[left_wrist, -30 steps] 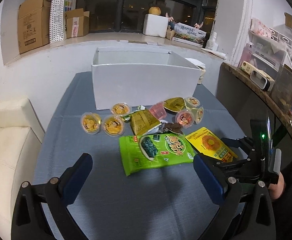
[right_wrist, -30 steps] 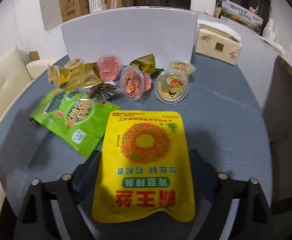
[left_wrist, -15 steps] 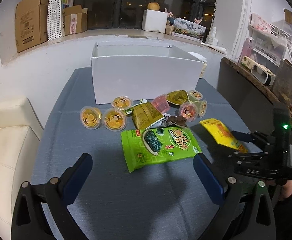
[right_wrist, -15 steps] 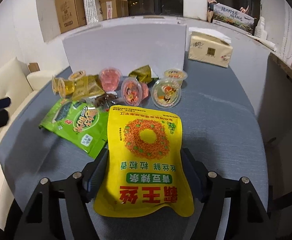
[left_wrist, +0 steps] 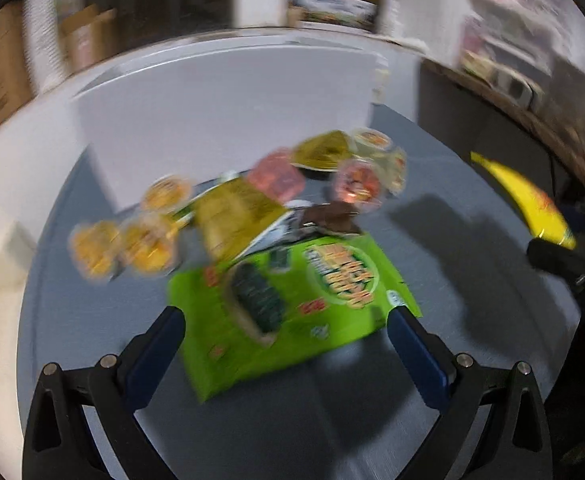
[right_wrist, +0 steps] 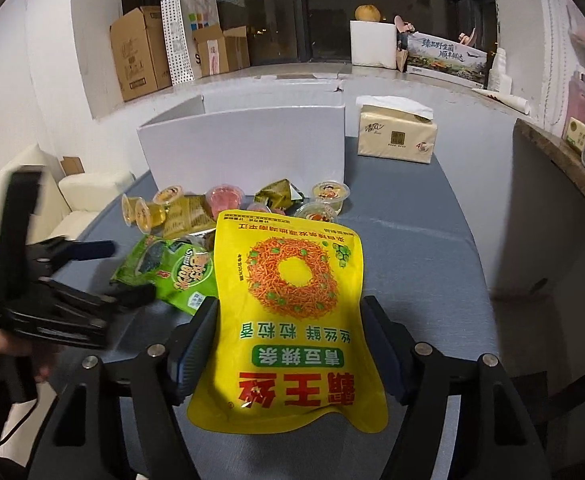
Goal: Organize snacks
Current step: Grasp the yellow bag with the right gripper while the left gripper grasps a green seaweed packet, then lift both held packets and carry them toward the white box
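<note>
Snacks lie heaped on the blue-grey surface (right_wrist: 432, 248) just in front of the white box (right_wrist: 244, 148), which serves as the landmark for everything else. The right gripper (right_wrist: 288, 344) is clamped on a yellow snack bag (right_wrist: 288, 320), one blue pad pressed against each side edge of the bag; the bag is lifted off the surface, nearer the camera than the box, and its print reads upside down in the right wrist view. In the left wrist view the same bag appears as a yellow sliver (left_wrist: 528, 200) off to the right of the box.

The left gripper (left_wrist: 288, 344) is spread wide with nothing between its pads, which stand at either side of the near edge of a green seaweed packet (left_wrist: 292, 304); the view is too blurred to tell whether the pads touch it. The packet lies flat in front of the box, on the near side of the heap. Between it and the box sit several jelly cups (right_wrist: 330, 192), a pink cup (right_wrist: 226, 198) and olive-gold triangular packets (right_wrist: 278, 196), all bunched together close to the box's front wall. A tissue pack (right_wrist: 396, 136) rests just to the right of the box.
</note>
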A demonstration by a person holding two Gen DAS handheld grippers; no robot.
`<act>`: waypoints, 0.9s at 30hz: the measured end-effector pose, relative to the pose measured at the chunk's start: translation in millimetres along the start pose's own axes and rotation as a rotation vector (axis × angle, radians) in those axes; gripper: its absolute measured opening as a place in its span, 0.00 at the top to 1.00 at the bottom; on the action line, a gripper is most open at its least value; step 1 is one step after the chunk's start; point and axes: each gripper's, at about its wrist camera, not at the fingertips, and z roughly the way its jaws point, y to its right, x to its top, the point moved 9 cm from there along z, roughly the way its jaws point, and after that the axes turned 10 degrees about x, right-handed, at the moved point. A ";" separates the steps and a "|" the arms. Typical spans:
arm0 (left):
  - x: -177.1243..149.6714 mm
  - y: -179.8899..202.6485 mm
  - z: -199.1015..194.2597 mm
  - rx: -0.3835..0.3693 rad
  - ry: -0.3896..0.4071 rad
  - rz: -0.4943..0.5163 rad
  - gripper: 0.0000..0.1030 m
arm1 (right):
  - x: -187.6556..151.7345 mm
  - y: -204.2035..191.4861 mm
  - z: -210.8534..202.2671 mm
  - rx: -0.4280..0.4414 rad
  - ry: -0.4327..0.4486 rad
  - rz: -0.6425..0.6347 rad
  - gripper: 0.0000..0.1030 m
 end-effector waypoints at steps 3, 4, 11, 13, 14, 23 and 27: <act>4.7 17.9 10.3 -0.073 0.014 0.194 0.00 | -1.0 2.6 -7.4 0.001 0.001 0.002 0.27; 4.2 23.4 14.2 -0.101 0.006 0.270 0.00 | -1.6 3.8 -9.2 -0.001 0.002 0.002 0.27; 13.0 27.6 30.9 -0.182 -0.046 0.449 0.00 | -1.6 11.1 -16.8 -0.007 0.015 0.026 0.27; 14.1 27.9 35.5 -0.241 -0.069 0.451 0.00 | -2.4 11.5 -16.6 -0.009 0.010 0.026 0.27; 14.0 28.1 36.2 -0.261 -0.069 0.456 0.00 | -2.7 11.5 -16.7 -0.009 0.009 0.027 0.27; 9.4 28.9 24.0 -0.308 -0.041 0.460 0.16 | -2.2 3.1 -19.2 0.003 0.015 0.025 0.27; 4.5 28.9 12.7 -0.265 -0.026 0.442 0.20 | -2.0 -2.9 -18.8 0.007 0.014 0.016 0.27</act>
